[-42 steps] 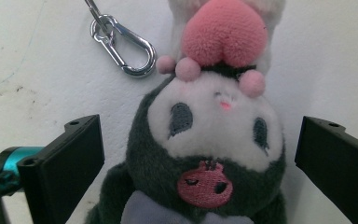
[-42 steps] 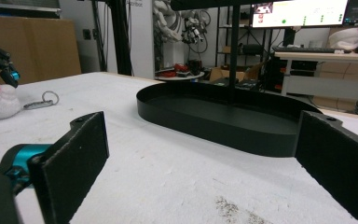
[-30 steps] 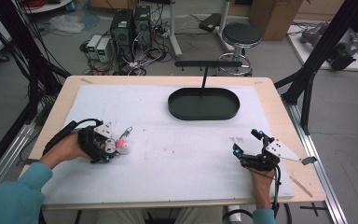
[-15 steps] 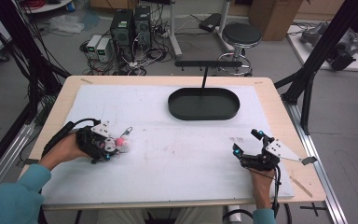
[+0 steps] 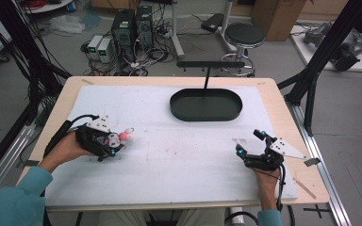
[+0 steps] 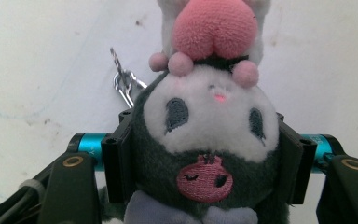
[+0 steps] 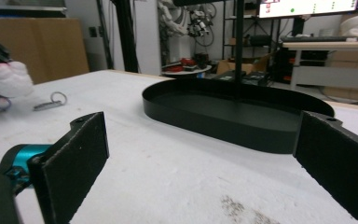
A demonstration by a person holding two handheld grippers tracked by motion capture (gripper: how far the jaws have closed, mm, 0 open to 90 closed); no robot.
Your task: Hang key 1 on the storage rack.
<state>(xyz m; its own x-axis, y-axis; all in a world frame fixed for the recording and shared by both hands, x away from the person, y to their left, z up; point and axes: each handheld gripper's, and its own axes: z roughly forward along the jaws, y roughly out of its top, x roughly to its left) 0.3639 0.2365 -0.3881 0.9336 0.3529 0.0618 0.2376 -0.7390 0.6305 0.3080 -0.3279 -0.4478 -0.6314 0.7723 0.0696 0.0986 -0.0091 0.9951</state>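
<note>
A small plush toy, dark grey fleece with a white face, pink pompoms and an embroidered pink skull, sits clamped between the black padded jaws of the left hand-held gripper, low over the left side of the desk. In the left gripper view the toy's head points away from the jaws, which press into both of its sides, and a silver metal clasp juts out beside it above the white mat that covers the wooden desk top. The right hand-held gripper rests near the desk's right front, its flat foam-faced jaws spread wide and empty. Beyond them lies a black oval tray with a low upright rim, from which a thin black post rises to a crossbar. The tray stands at the far middle of the mat, well apart from both grippers. A round stool and computer towers stand on the floor behind.
</note>
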